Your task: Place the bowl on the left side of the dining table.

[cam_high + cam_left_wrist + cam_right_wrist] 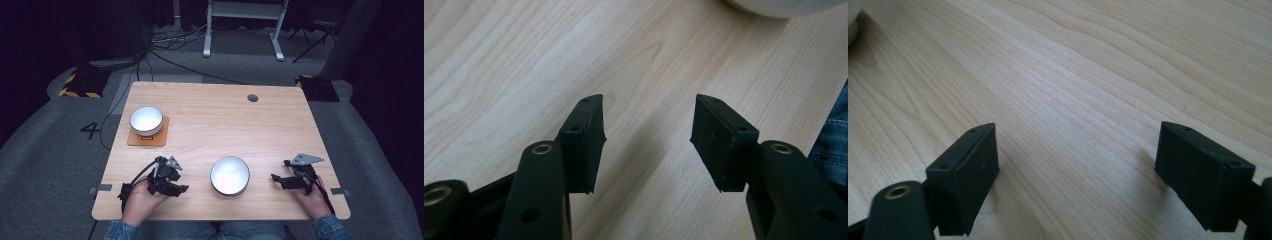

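Two white bowls stand on the wooden table [215, 120]. One bowl [230, 175] sits near the front edge, between my two grippers; the other bowl [146, 120] rests on a brown square mat [160, 136] at the back left. My left gripper [186, 188] lies low on the table left of the near bowl, pointing right toward it, open with nothing between its pads [585, 142]. That bowl's rim [781, 6] peeks in at the top of the left gripper view. My right gripper [274, 176] rests right of the bowl, pointing left, open wide over bare wood [1075, 150].
A round cable hole [252, 98] is in the table's back right. Beyond the table are grey carpet, floor cables [175, 42] and a white desk frame [245, 25]. A denim sleeve [831, 145] shows beside the left gripper.
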